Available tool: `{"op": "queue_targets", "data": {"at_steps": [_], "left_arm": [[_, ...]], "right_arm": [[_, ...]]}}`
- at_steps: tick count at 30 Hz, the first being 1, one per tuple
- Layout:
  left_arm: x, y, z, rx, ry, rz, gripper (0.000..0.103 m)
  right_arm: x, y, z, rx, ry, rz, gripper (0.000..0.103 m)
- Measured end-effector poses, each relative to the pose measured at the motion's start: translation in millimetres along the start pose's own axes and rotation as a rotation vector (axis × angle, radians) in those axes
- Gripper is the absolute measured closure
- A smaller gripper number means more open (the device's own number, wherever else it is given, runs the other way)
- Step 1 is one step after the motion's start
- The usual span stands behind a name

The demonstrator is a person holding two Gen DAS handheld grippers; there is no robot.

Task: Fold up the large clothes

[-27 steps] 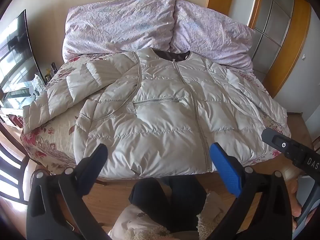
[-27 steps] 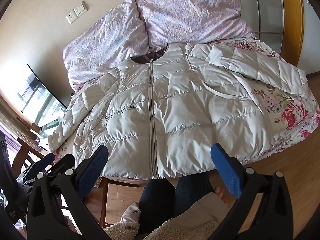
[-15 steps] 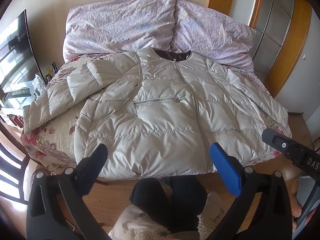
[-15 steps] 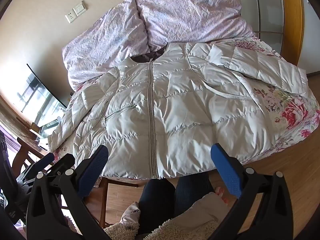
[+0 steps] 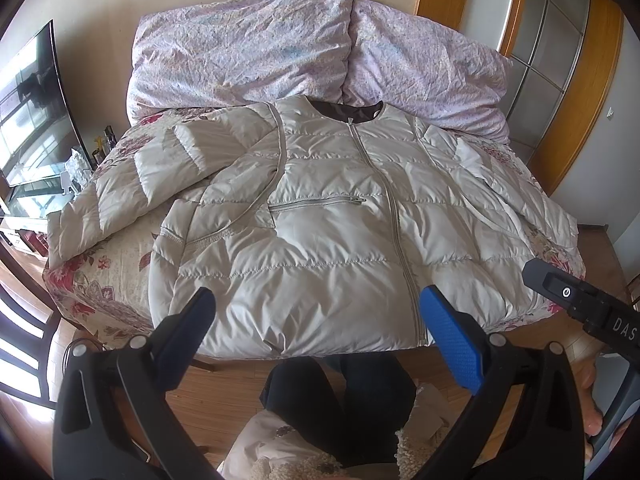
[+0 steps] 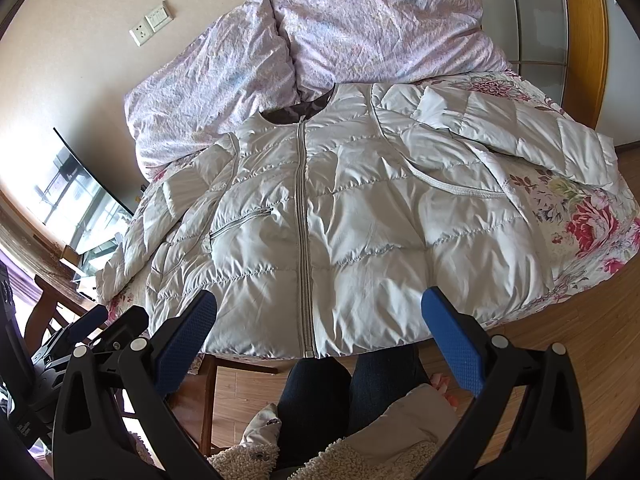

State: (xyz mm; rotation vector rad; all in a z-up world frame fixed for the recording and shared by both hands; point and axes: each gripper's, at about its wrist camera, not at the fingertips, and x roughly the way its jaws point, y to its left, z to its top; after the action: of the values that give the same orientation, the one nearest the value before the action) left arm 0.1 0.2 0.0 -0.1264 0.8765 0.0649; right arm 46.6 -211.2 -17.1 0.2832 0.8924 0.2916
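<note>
Floral bedding covers the bed (image 5: 100, 276), where a pale quilted jacket (image 5: 332, 232) lies zipped, collar toward two lilac pillows (image 5: 248, 44). Both left gripper (image 5: 316, 334) and right gripper (image 6: 320, 334) hover with fingers wide, empty (only the right view shows the outstretched sleeve (image 6: 520, 136)).

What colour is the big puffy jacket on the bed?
The puffy jacket is pale cream-beige, with a dark brown lining at the neck. The right wrist view shows it best.
</note>
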Motion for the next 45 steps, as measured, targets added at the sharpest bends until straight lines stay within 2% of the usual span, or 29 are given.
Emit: {"op": "queue_targets", "data": {"at_steps": [45], "left_arm": [[0.2,-0.3,0.0,0.001,0.003,0.002,0.002]], "right_arm": [[9.8,-2.3,0.9,0.004,0.007,-0.002,0.001]]}}
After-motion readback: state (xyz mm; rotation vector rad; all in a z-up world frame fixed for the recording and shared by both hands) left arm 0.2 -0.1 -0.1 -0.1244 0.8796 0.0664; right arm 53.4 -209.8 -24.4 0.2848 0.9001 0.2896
